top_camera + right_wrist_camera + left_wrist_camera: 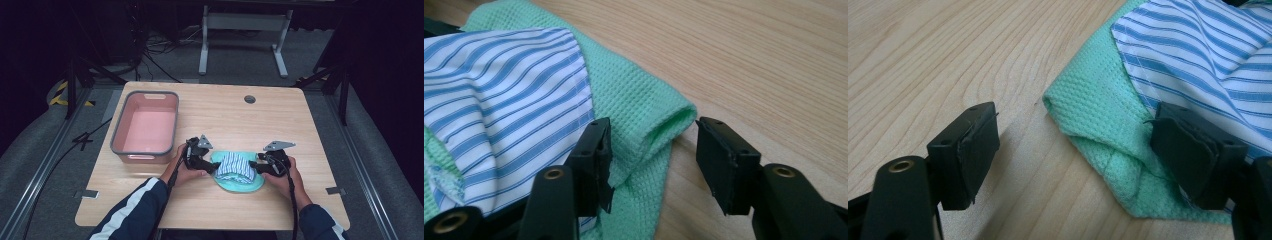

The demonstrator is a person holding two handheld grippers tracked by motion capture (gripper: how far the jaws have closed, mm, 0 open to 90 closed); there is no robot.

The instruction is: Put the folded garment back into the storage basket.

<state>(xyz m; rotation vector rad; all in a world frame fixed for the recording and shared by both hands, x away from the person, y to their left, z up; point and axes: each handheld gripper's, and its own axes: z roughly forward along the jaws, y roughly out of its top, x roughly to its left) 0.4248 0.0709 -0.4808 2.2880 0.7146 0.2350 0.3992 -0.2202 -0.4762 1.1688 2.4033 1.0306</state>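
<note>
A folded mint-green waffle cloth (241, 185) lies near the table's front middle, and a blue-and-white striped cloth (236, 165) is on top of it. My left gripper (212, 168) is at the pile's left edge. In the left gripper view it (1080, 150) is open, the green cloth's (1098, 125) folded corner between the jaws and one jaw over the striped cloth (1208, 55). My right gripper (255, 168) is at the right edge. It (654, 150) is open too, straddling the green fold (649, 115), one jaw resting on the striped cloth (509, 110).
A pink bin with a grey rim (117, 130) stands at the table's left, just behind my left hand. A round cable hole (250, 99) sits near the far edge. Bare wood stretches behind and to the right of the cloths.
</note>
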